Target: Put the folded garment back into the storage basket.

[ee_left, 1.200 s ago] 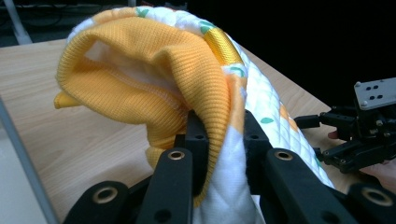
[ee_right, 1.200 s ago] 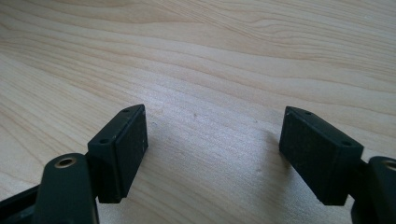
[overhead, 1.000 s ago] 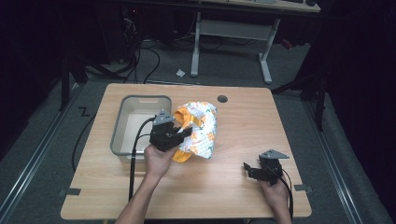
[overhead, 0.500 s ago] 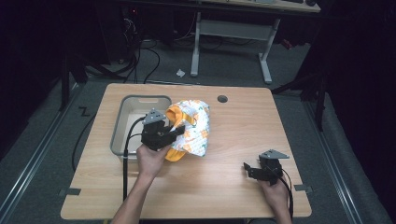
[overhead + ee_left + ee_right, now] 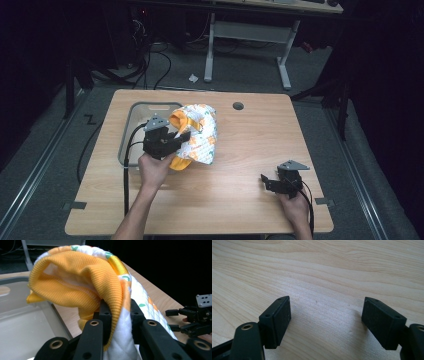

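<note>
A small white quilted garment (image 5: pixel 200 134) with orange trim and a coloured print hangs bunched up above the table, beside the grey bin (image 5: pixel 131 131). My left gripper (image 5: pixel 182 137) is shut on its orange ribbed edge (image 5: pixel 100 287), and the cloth drapes over both jaws in the left gripper view (image 5: pixel 119 312). My right gripper (image 5: pixel 266 181) rests low over the bare wood near the front right, jaws wide apart with nothing between them (image 5: pixel 325 315). It also appears far off in the left gripper view (image 5: pixel 197 317).
The grey bin (image 5: pixel 22 322) stands on the left half of the wooden table (image 5: pixel 250 145), its inside bare where it shows. A round cable hole (image 5: pixel 238 106) sits near the far edge. Cables and desk legs lie on the dark floor beyond.
My left gripper has carried the garment leftward, from the table's middle to the bin's right rim. The right gripper has stayed where it was.
</note>
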{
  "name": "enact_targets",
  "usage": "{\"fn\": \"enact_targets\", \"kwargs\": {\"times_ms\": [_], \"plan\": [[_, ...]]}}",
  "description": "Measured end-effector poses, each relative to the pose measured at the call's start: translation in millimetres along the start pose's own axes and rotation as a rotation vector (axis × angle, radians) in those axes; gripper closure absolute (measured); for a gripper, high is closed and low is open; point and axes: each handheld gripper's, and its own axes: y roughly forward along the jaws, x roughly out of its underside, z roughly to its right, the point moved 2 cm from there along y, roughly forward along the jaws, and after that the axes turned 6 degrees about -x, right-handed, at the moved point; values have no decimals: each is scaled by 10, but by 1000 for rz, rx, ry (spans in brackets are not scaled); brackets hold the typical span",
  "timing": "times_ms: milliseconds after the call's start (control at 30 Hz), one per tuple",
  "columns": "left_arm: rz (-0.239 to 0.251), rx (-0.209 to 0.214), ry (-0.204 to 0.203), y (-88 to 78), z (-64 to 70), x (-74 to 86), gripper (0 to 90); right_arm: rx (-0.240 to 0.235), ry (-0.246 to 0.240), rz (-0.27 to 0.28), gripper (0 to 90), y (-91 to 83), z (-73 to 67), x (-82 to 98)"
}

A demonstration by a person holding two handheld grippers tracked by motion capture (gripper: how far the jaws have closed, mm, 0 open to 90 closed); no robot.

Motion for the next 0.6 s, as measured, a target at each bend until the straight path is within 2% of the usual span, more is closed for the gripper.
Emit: {"fn": "enact_targets", "kwargs": {"times_ms": [600], "plan": [[24,-76,-16,-187,-255,-19,778,0,0,0,236,0,0,0]]}}
